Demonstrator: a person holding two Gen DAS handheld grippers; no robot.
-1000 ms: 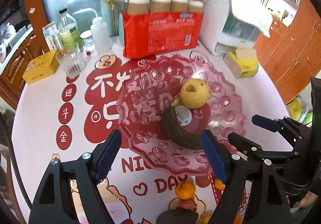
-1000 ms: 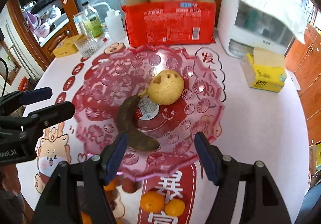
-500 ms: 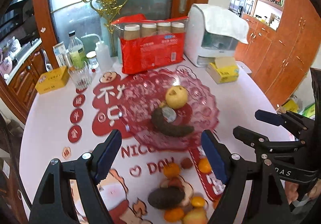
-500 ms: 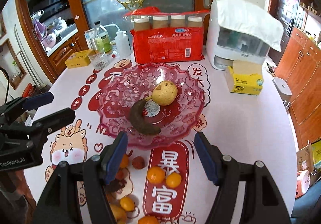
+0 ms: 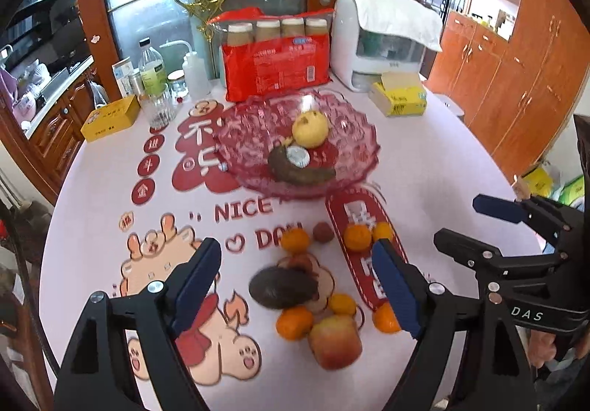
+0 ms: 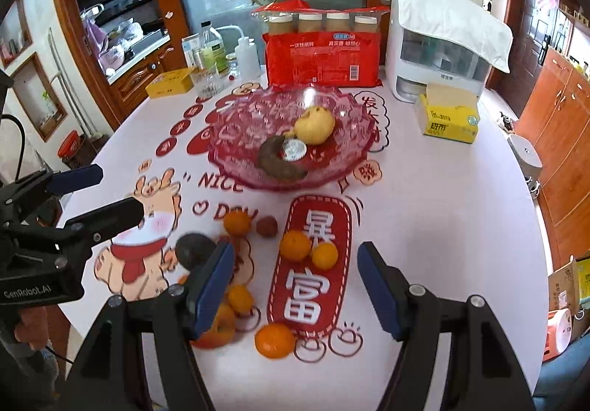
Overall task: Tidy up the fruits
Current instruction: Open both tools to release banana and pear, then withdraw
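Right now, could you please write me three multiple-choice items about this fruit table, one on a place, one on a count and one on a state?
1. Where does the yellow pear lie?
A. in the pink glass bowl
B. on the yellow tissue box
C. beside the apple

2. How many fruits lie in the bowl?
A. none
B. two
C. five

3. How do the right tongs stand?
A. shut on an orange
B. shut on the avocado
C. open and empty

Answers: 1 A, the pear sits inside the bowl next to a dark banana. 2 B, only pear and banana are there. 3 C, nothing sits between the blue pads, which stand apart above the table.
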